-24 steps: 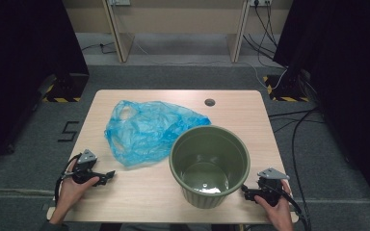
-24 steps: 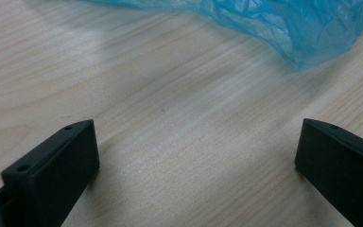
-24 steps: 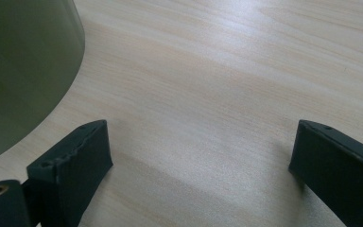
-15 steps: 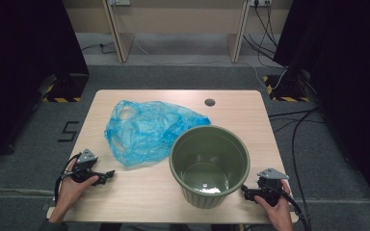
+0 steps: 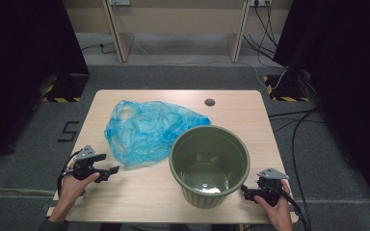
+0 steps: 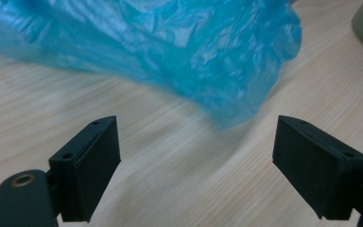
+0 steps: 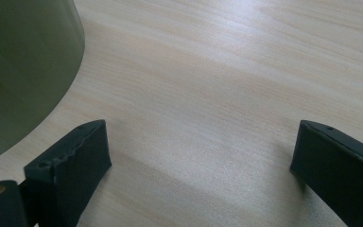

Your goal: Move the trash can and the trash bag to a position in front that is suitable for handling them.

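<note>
Thin blue plastic bag (image 5: 147, 130) may slip or tear when the left gripper (image 5: 110, 170), jaws apart, pinches it, while the right gripper (image 5: 244, 190), also apart, probably could nudge the green pot (image 5: 209, 163) just beside it.

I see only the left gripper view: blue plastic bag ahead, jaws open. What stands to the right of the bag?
Observer: A green bucket stands there, upright on the table.
Operator: Is something inside it?
Observer: No, its bottom is bare.
Operator: Where is the other hand-held gripper?
Observer: The right hand-held gripper rests low on the table beside the bucket's base, jaws open, holding nothing.
</note>
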The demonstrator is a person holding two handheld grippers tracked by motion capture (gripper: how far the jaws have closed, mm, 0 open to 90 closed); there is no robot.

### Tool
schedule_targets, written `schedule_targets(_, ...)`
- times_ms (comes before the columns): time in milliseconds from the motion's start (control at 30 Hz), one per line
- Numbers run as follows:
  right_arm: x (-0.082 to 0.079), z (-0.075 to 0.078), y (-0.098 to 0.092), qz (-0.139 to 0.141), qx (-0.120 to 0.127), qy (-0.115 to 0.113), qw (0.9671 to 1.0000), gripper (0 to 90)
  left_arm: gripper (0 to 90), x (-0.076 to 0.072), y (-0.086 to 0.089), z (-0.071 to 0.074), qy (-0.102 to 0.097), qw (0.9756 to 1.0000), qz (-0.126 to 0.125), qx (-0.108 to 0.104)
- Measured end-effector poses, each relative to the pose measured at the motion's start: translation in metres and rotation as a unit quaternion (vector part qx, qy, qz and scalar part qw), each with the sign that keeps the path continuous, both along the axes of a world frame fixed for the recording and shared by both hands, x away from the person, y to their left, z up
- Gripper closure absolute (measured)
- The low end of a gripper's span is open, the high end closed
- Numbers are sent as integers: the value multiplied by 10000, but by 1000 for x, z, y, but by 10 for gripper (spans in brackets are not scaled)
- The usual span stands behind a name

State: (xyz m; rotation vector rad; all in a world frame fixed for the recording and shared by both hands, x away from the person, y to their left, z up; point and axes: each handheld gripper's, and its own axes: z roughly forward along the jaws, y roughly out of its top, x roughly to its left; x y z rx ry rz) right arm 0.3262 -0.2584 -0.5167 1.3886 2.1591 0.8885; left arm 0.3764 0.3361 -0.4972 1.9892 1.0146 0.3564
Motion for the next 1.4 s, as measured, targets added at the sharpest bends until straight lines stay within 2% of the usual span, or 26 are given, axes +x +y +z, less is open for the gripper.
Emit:
schedule_targets(67,0,0,0,0,-1,1,10000,53,151,2,-4,1,-14,10000,-17,5)
schedule_targets(100,0,0,0,1,0,0,10000,53,150,5,-10,2,-79,9999,-34,84)
schedule_targets(233,0,0,0,1,-1,-1,10000,53,148,12,-24,3,-175,9998,-25,77)
schedule_targets(300,0,0,0,1,-1,0,10000,53,151,13,-26,3,-219,9997,5,60)
schedule_targets(333,0,0,0,-1,3,3,10000,53,184,18,-33,-2,-214,9997,3,76)
schedule_targets(367,0,0,0,0,-1,1,10000,53,280,20,-35,-6,-204,9998,-18,60)
schedule_targets(400,0,0,0,0,-1,0,10000,53,416,20,-35,-6,-204,9998,-18,60)
schedule_targets(467,0,0,0,1,2,3,10000,53,638,25,-34,-12,-428,9988,-48,224)
schedule_targets(500,0,0,0,0,0,0,10000,53,727,25,-34,-12,-428,9988,-48,224)
schedule_targets(533,0,0,0,0,3,3,10000,53,794,27,-31,-13,-477,9986,-18,235)
schedule_targets(567,0,0,0,0,3,3,10000,53,794,29,-27,-12,-501,9985,1,240)
schedule_targets(600,0,0,0,1,-1,1,10000,53,832,31,-22,-12,-527,9983,45,257)
schedule_targets(667,0,0,0,3,1,3,10000,53,870,34,-7,-11,-552,9974,167,428)
schedule_targets(733,0,0,0,1,2,3,10000,53,869,37,9,-11,-529,9965,342,544)
schedule_targets(767,0,0,0,1,2,3,10000,53,867,37,9,-11,-529,9965,342,544)
schedule_targets(800,0,0,0,1,2,3,10000,53,864,41,25,-10,-526,9953,553,589)
schedule_targets(867,0,0,0,2,1,3,10000,53,856,44,40,-11,-505,9936,786,636)
schedule_targets(900,0,0,0,1,-1,1,10000,53,848,44,40,-11,-505,9936,786,636)
schedule_targets(933,0,0,0,1,2,4,10000,53,829,47,53,-12,-489,9910,1056,655)
schedule_targets(967,0,0,0,0,3,3,10000,53,794,47,57,-11,-487,9893,1212,653)
schedule_targets(1000,0,0,0,2,3,3,10000,53,718,46,59,-9,-474,9875,1371,610)
schedule_targets(1067,0,0,0,1,2,3,10000,52,554,41,54,-2,-495,9869,1459,484)
schedule_targets(1167,1,0,0,5,-8,6,10000,47,387,32,35,12,-584,9891,1310,324)
schedule_targets(1233,1,0,0,-2,-5,11,10000,47,331,29,19,20,-608,9919,1085,260)
schedule_targets(1300,1,0,0,3,-8,6,10000,47,293,31,3,24,-535,9949,841,137)
schedule_targets(1400,1,0,0,5,-9,7,10000,47,269,35,-24,27,-584,9959,661,223)
